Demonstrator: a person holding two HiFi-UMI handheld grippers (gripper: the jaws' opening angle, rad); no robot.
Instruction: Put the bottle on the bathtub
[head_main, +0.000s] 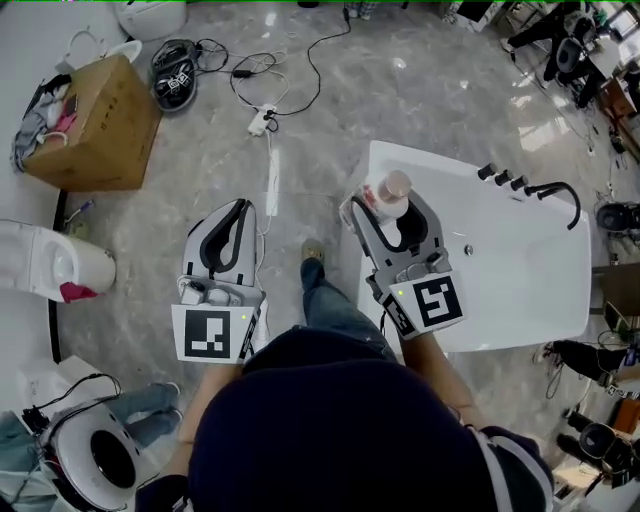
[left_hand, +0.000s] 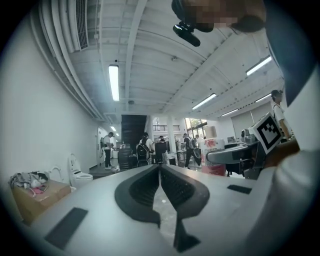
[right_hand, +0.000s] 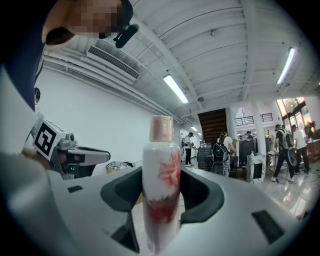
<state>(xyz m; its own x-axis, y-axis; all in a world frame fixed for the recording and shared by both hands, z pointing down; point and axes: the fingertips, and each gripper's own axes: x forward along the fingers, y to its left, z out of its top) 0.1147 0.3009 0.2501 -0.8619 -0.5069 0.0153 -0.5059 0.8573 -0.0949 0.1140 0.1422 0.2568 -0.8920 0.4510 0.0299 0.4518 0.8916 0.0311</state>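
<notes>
A white bottle with a red flower print and a pale pink cap stands upright between the jaws of my right gripper, which is shut on it. In the head view the bottle hangs over the near left corner of the white bathtub. The right gripper view shows the bottle filling the gap of the right gripper. My left gripper is left of the tub over the floor, shut and holding nothing. In the left gripper view its jaws meet at the tips.
A black faucet sits on the tub's far rim. On the marble floor lie a cardboard box, a white toilet, a power strip with cables and a black headset. Several people stand far off.
</notes>
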